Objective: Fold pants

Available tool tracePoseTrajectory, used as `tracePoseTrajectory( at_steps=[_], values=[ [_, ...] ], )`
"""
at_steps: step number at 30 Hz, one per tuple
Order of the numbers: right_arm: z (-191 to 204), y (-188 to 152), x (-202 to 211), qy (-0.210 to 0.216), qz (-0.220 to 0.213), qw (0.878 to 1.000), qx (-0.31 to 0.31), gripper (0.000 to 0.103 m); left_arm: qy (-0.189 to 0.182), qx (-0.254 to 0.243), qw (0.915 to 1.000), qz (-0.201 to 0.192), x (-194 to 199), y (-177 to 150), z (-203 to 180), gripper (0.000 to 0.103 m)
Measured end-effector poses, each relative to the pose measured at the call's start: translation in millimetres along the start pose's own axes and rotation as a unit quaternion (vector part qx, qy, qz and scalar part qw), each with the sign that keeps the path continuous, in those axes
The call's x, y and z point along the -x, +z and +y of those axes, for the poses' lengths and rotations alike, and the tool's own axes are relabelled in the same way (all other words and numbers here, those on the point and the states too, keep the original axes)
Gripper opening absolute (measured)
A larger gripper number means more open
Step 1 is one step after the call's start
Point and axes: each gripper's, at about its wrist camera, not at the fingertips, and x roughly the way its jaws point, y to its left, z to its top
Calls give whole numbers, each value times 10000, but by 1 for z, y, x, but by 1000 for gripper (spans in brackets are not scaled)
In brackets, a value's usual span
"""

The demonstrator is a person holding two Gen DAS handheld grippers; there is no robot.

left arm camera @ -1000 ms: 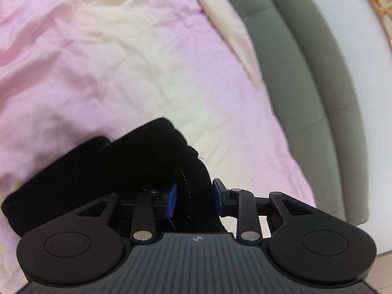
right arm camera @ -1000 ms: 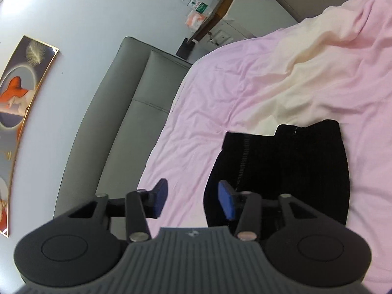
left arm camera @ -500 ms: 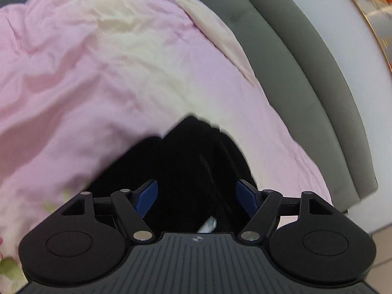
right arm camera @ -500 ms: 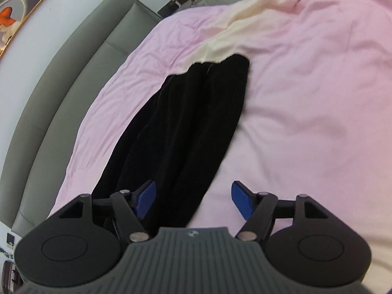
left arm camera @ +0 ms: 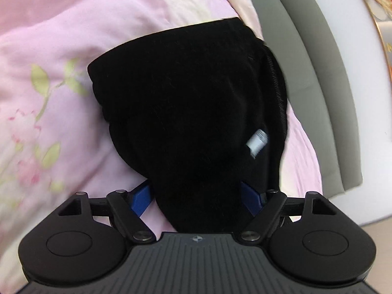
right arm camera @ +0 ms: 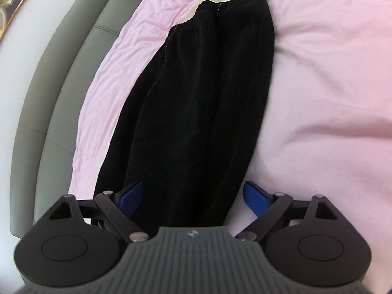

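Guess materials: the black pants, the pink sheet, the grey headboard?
Pants: looks like soft matte knit or velour; fuzzy light-absorbing pile, ribbed waistband.
Sheet: thin woven fabric, probably cotton; fine creases, no sheen.
Headboard: seemingly leather or faux leather; smooth padded panels with stitched seams, slight sheen.

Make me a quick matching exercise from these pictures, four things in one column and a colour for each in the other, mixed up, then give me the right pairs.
Things:
1. pants
2. bedsheet
3. headboard
4. finger pads

Colours:
A. blue
B. grey
C. black
D. pink

Pairs: 1-C, 2-D, 3-B, 4-A
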Motion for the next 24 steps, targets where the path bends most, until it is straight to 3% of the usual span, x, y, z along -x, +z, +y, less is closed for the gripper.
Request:
tracePoseTrajectory(
  at_steps=[5, 6, 7, 8, 9, 10, 12, 15, 20, 24],
  values=[
    [-7, 2, -10, 180, 29, 9998, 45, 87, -344, 521, 9970, -466, -22, 8, 11, 95],
    [-5, 3, -13, 197, 77, 9997, 112, 87, -343, 659, 9958, -532, -22, 9, 12, 88],
    [-3, 4, -15, 206, 134, 9995, 208, 81, -377, 839, 9940, -592, -20, 9, 11, 81],
    [0, 4, -17, 236, 216, 9990, 306, 54, -322, 868, 9938, -619, -18, 10, 6, 66],
    [0, 5, -18, 274, 318, 9985, 364, 36, -302, 751, 9947, -640, -14, 12, 0, 46],
    [-1, 6, -18, 357, 424, 9980, 306, 14, -302, 566, 9959, -641, -10, 14, -7, 42],
    [-3, 10, -9, 473, 418, 9978, 186, 10, -347, 318, 9971, -601, 3, 21, -18, 32],
    [0, 11, 16, 736, 408, 9964, 109, 8, -495, 314, 9970, -497, 27, 37, -25, 30],
    [9, -5, 72, 1313, 856, 9876, -86, 7, -564, -25, 9944, -892, 104, 62, -16, 28],
    [2, -58, 117, 1078, 1641, 9805, -111, 7, 227, 150, 9949, -970, 154, 84, 27, 29]
  ],
)
